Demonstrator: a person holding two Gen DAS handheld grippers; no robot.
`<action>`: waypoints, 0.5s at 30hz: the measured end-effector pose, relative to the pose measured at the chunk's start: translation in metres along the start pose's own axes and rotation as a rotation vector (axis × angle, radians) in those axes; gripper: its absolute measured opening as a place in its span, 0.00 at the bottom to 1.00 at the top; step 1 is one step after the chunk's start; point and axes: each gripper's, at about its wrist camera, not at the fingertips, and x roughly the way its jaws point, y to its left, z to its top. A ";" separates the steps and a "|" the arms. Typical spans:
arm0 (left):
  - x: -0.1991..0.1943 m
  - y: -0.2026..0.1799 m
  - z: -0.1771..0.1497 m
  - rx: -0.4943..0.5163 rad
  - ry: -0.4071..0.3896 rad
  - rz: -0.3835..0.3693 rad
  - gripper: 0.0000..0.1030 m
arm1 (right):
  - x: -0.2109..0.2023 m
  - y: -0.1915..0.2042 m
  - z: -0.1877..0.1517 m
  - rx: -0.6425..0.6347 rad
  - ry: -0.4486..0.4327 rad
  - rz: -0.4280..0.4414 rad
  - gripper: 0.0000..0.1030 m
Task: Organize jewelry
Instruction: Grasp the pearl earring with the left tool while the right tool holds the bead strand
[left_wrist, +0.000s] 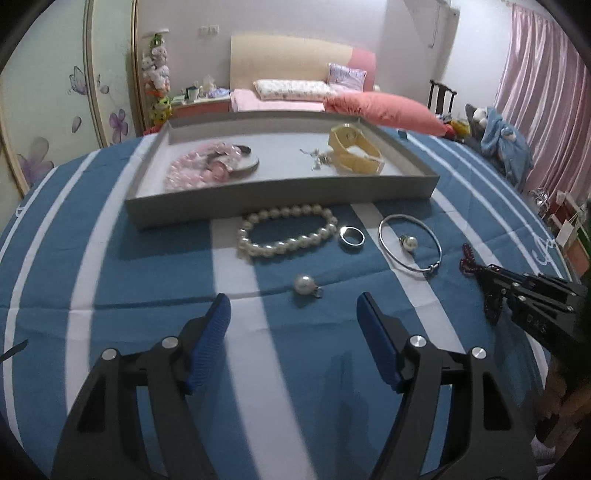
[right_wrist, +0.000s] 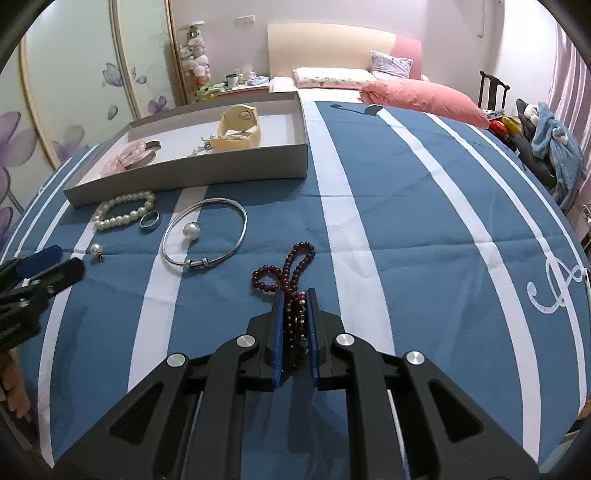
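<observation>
The blue striped bedspread (right_wrist: 388, 206) is stretched flat as the work surface, and the grey tray (right_wrist: 192, 173) is parked at ten o'clock in the right wrist view, its walls there to keep sorted pieces together. Inside it, a cream watch (right_wrist: 240, 127) and a pink beaded piece (right_wrist: 123, 157) are already collected. Just outside the tray's near wall, the pearl bracelet (left_wrist: 288, 230) is laid at twelve o'clock from the left gripper (left_wrist: 293, 314), with the silver bangle (left_wrist: 410, 243) at one o'clock and a pearl earring (left_wrist: 409, 242) caught inside its loop. The dark red bead strand (right_wrist: 291, 273) is pinched between the narrow pads of the right gripper (right_wrist: 295, 306), its loops trailing on the cloth toward twelve, likely gripped low so the whole strand can be lifted. The left gripper is held wide and empty, aimed at the loose pearl pendant (left_wrist: 306, 286) just ahead. The silver ring (left_wrist: 352, 236) is left beside the bracelet
</observation>
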 end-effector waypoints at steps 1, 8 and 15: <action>0.005 -0.002 0.002 -0.008 0.012 -0.003 0.61 | 0.000 0.000 0.001 0.000 0.000 0.002 0.12; 0.020 -0.014 0.011 -0.018 0.038 0.014 0.45 | 0.002 -0.001 0.002 0.015 0.002 0.027 0.12; 0.022 -0.017 0.014 -0.021 0.038 0.044 0.21 | 0.002 -0.002 0.001 0.016 0.002 0.032 0.12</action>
